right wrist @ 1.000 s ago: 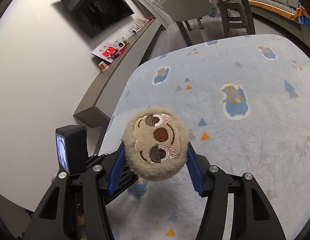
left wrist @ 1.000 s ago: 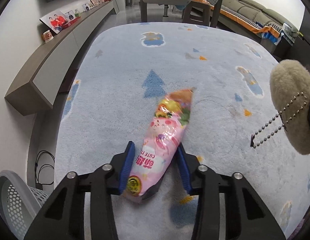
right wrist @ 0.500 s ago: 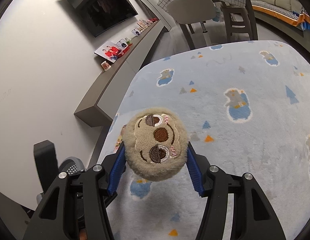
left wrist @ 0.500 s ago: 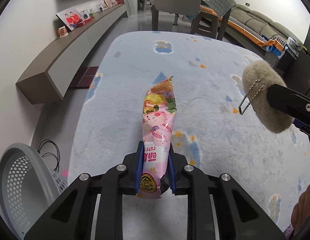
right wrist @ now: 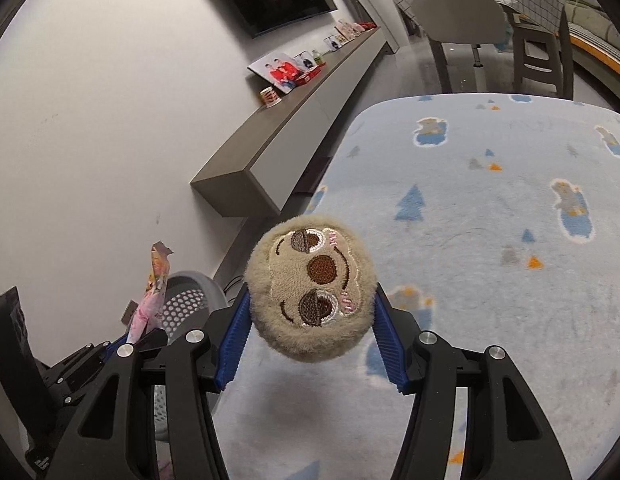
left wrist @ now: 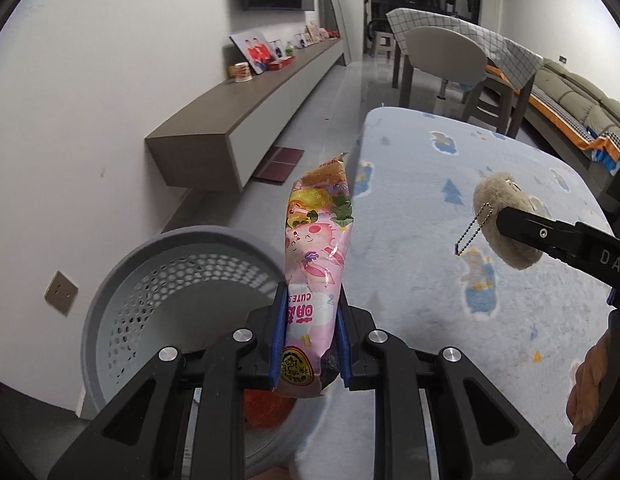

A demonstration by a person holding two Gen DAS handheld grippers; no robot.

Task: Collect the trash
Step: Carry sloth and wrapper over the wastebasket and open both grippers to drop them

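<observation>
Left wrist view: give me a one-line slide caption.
Left tongs grip a pink snack wrapper above the grey perforated bin; right tongs hold a plush toy.

One pink snack wrapper [left wrist: 315,264], one plush sloth toy [right wrist: 311,294], one grey mesh bin [left wrist: 170,280] at lower left, one blue rug [left wrist: 469,208], two grippers.

Both tools [left wrist: 310,334] [right wrist: 311,340] clamped, raised
</observation>
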